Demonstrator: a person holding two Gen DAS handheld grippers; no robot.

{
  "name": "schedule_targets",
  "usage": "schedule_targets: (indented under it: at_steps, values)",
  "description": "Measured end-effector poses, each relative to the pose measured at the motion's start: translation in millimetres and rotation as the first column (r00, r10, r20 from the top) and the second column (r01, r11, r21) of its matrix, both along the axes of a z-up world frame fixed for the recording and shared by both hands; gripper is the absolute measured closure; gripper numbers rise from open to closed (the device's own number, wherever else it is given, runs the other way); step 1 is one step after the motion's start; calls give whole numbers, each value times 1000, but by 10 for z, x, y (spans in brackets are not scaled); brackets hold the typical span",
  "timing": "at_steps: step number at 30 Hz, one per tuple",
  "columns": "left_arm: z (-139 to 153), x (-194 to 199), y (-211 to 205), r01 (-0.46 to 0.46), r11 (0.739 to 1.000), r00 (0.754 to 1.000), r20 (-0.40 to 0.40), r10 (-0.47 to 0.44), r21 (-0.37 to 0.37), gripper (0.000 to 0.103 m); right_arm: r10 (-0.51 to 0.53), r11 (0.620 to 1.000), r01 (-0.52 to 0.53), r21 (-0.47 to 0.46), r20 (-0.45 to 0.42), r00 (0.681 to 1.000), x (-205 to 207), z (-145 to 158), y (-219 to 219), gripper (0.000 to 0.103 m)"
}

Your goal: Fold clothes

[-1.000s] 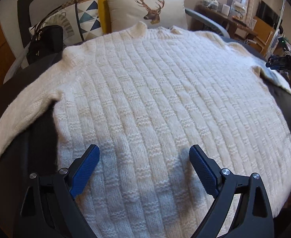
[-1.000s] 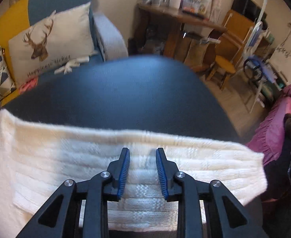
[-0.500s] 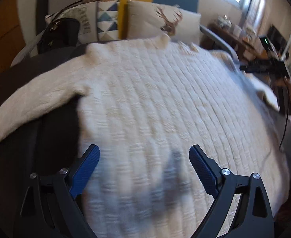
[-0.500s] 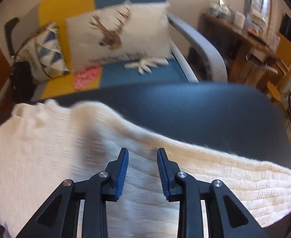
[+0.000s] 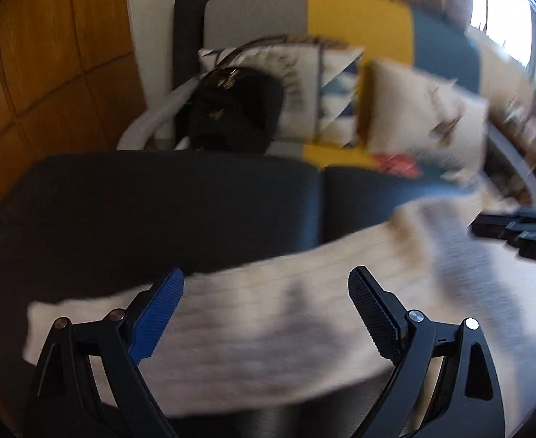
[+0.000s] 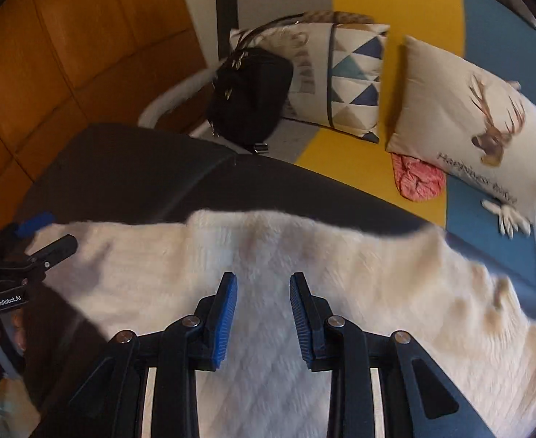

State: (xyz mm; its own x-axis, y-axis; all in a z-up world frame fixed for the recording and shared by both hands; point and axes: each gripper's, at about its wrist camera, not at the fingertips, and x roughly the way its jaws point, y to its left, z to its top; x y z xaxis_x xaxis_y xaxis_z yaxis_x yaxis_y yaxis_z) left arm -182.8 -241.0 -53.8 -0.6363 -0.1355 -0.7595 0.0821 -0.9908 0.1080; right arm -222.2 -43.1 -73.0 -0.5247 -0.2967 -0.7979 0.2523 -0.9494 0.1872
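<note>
Both cameras have swung leftward: you now face the sweater's sleeve [image 5: 253, 314], lying flat on the dark counter [image 5: 158, 204]. Left gripper [image 5: 266, 292] hovers over it, jaws wide apart; right gripper [image 6: 263, 310] over the body, jaws parted, holding nothing. Pinch near the cuff, lift little, fold straight across. Black handbag [image 6: 249, 98] sits well clear.

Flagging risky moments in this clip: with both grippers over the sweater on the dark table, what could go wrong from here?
1. The left gripper has its jaws wide over the sleeve, and the view is motion-blurred; closing in such a fast move may miss the knit or bunch it.
2. The right gripper is part open, gripping nothing visible, so the sweater could slide unevenly on the table.
</note>
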Motion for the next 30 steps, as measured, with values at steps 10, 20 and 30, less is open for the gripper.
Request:
schedule_targets:
  at_steps: [10, 20, 30]
  values:
    - [-189, 149, -497, -186, 974, 982, 42, 182, 128, 7, -44, 995, 46, 93, -26, 999, -501, -294, -435, 73]
    - [-119, 182, -507, -270, 959, 962, 49, 267, 81, 7, 66, 988, -67, 142, 15, 998, -341, -424, -584, 71]
    - [-147, 462, -935, -343, 939, 937, 82, 340, 25, 8, 133, 991, -135, 16, 70, 989, 405, -441, -479, 71]
